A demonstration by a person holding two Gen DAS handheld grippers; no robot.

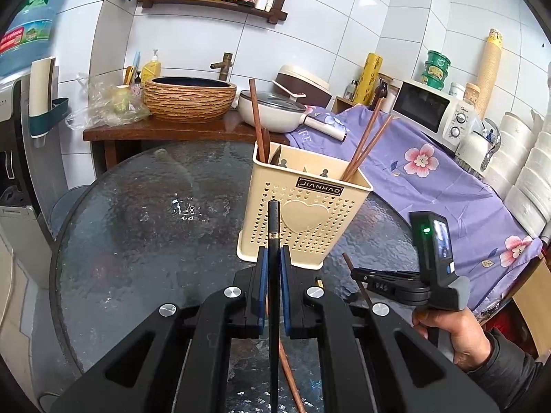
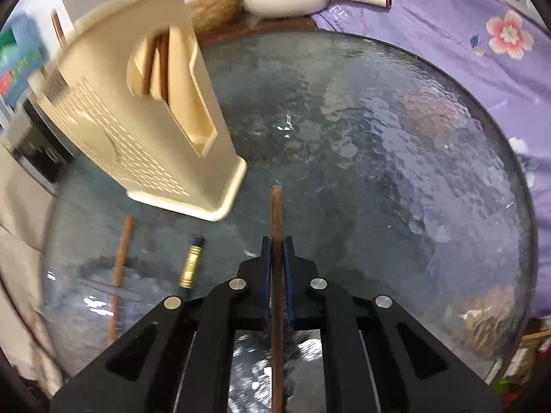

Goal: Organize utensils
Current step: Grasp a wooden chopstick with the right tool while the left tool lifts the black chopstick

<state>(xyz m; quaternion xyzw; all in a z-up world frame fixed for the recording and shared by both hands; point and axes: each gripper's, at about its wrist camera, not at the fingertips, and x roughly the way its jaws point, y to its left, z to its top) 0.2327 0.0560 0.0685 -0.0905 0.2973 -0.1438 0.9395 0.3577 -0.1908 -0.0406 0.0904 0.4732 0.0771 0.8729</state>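
A cream perforated utensil holder (image 1: 303,203) stands on the round glass table (image 1: 137,213), with several brown chopsticks in it. My left gripper (image 1: 273,258) is shut on a black chopstick (image 1: 273,220) with a gold band, its tip just in front of the holder. My right gripper (image 2: 276,251) is shut on a brown wooden chopstick (image 2: 276,213), to the right of the holder (image 2: 137,130); it also shows in the left wrist view (image 1: 358,273). A brown chopstick (image 2: 120,261) and a black chopstick with a gold end (image 2: 191,265) lie on the glass (image 2: 378,137).
A purple floral cloth (image 1: 430,179) covers the counter at the right, with a microwave (image 1: 434,113) on it. A wooden shelf behind the table holds a basin (image 1: 189,98) and a white pan (image 1: 272,110). A water dispenser (image 1: 17,120) stands at the left.
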